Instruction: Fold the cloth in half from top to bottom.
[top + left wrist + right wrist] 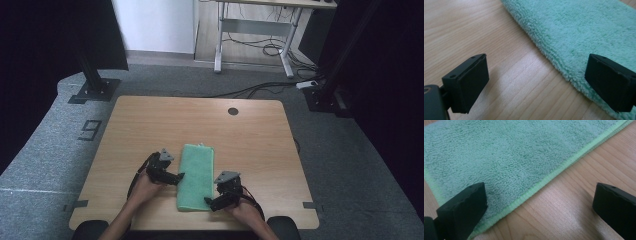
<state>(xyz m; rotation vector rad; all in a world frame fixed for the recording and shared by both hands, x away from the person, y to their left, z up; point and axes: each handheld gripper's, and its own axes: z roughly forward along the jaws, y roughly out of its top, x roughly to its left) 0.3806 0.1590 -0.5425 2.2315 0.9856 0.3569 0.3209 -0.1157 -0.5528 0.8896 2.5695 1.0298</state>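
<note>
One towel [196,177] lies on the counter [150,125], a folded rectangle of mint-green terry with a dense, nubbly pile. It sits lengthwise in the near half of the counter, running from about 12 o'clock to 6 o'clock, a little toward the person's side of centre. In the right gripper view the towel [511,157] shows a stitched hem in a lighter green along its long edge; in the left gripper view the towel [579,32] ends in a soft, fuzzy edge without a visible hem.

The counter is pale wood-grain laminate with rounded corners and one round dark hole [233,111] near its far edge, at 12 o'clock.

Two claws are at the towel. The left claw [181,175] is at the towel's 9 o'clock edge, released, its two flat black rectangular pads spread wide: one over bare wood, the other over the towel's edge. The right claw [207,201] is at the towel's near corner, around 5 o'clock, also released, one pad over the pile and the other over the wood. Each claw carries one grey three-cornered plate.
</note>
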